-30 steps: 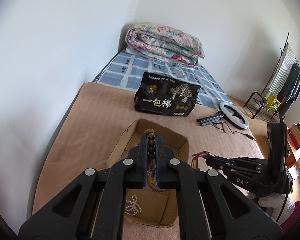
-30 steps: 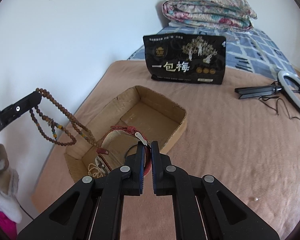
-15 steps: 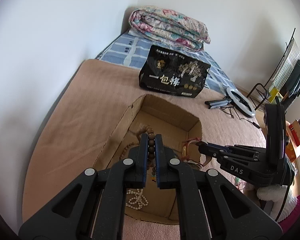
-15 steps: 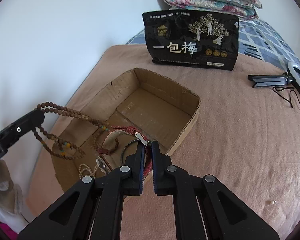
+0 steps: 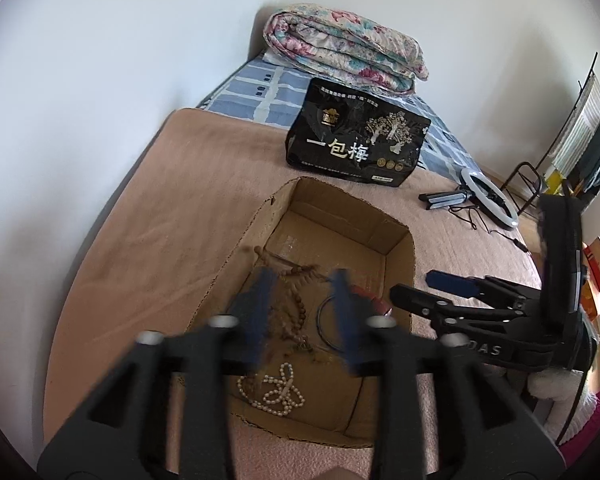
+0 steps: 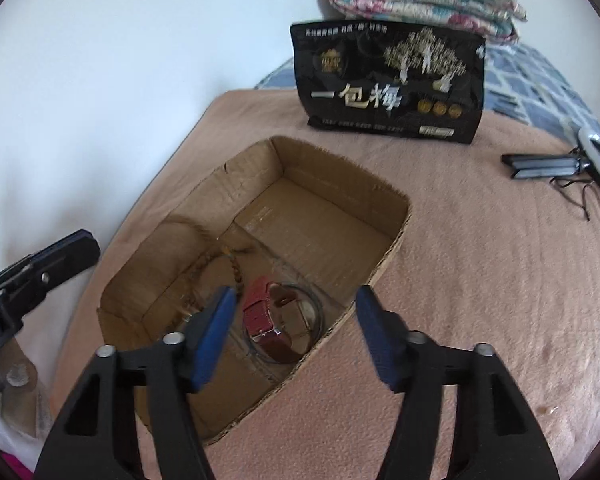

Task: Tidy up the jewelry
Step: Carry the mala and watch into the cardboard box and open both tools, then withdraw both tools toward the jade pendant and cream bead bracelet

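While both grippers' jaws have just been opening over the cardboard box [image 6: 340, 184], only the left gripper [image 5: 302, 312] view shows its pearl strand [image 5: 274, 394]; right gripper [image 6: 296, 320] view shows the red-strapped watch [image 6: 266, 320]; the wooden bead necklace [image 5: 296, 300] is blurred.

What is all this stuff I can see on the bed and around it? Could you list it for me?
Cardboard box: one, brown, open, on the pink blanket.
Blanket: one, pink, covering the bed.
Wooden bead string: one, brown, inside the box.
Pearl string: one, white, at the box's near end.
Watch: one, red strap, inside the box.
Thin wire hoop: one, dark, around the watch.
Snack bag: one, black with gold print, standing behind the box.
Folded quilt: one, floral, at the head of the bed.
Ring light: one, white, with black stand, right of the bag.
Clothes rack: one, dark, far right.
Left claw: open, over the beads.
Right claw: open, over the watch.
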Motion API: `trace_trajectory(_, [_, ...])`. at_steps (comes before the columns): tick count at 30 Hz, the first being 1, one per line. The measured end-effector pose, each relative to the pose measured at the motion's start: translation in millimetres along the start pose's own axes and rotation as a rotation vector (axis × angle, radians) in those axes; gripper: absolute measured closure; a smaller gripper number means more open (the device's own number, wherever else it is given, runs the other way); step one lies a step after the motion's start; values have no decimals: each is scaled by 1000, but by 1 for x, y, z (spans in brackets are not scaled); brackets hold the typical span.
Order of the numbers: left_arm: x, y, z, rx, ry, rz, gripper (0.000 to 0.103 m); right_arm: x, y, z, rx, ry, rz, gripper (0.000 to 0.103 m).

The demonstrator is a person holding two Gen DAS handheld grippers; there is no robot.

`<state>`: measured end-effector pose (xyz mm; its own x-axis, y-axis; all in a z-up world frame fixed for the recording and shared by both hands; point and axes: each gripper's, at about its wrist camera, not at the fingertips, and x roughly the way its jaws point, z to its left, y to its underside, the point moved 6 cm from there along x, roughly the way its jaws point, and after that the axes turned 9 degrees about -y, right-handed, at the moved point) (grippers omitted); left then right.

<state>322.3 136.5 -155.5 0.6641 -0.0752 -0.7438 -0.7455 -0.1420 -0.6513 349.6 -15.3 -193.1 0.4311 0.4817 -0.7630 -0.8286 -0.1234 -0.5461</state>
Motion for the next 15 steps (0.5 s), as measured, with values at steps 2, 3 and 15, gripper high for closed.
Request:
trace_trajectory(2, [-1,1,-1,4,-4,2,62,-3,0,0,-1,2,2,40])
trace_trajectory(3, [0,2,-2,3,-8,4,62,-3,1,-1,-2,6,4,40])
trace_trajectory(15, [-16,7,-14,26,-9,-14,62,-25,4,-3,-38,49,-11,39])
